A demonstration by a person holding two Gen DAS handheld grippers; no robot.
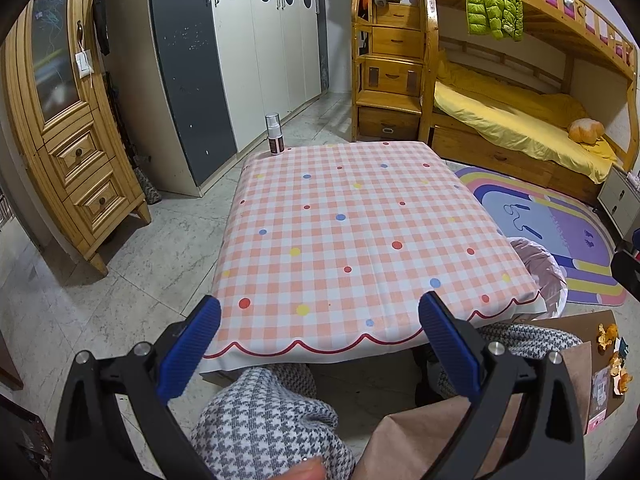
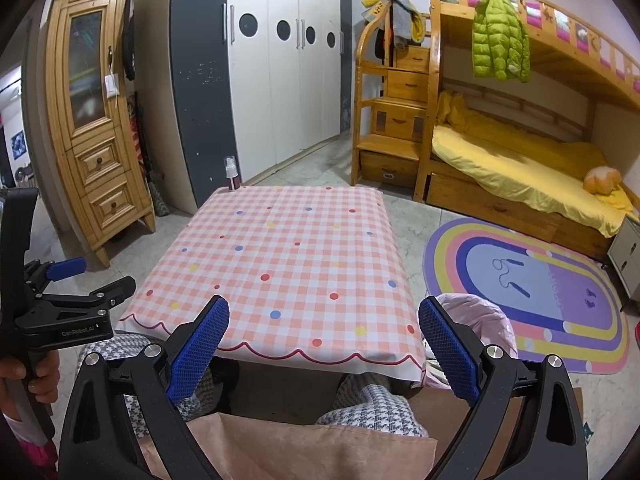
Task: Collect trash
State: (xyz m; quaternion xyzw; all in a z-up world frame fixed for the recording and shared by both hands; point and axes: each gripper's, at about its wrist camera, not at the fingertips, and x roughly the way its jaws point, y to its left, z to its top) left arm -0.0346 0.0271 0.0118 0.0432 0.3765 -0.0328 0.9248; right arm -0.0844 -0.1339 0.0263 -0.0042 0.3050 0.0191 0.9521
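Note:
Orange peel scraps (image 1: 614, 354) lie on a brown cardboard sheet (image 1: 576, 344) on the floor at the lower right of the left wrist view. A bin with a pink liner (image 1: 546, 276) (image 2: 482, 320) stands by the table's near right corner. My left gripper (image 1: 320, 302) is open and empty, hovering over the near edge of the checked tablecloth (image 1: 352, 232). My right gripper (image 2: 324, 306) is also open and empty over the same edge. In the right wrist view the left gripper (image 2: 106, 274) shows at the far left, held by a hand (image 2: 32, 380).
A spray bottle (image 1: 274, 134) (image 2: 231, 174) stands at the table's far left corner. The person's legs in houndstooth trousers (image 1: 264, 428) sit under the near edge, with brown paper (image 2: 280, 448) on the lap. A rainbow rug (image 2: 532, 292), bunk bed (image 2: 520, 168) and wooden cabinet (image 1: 76, 140) surround the table.

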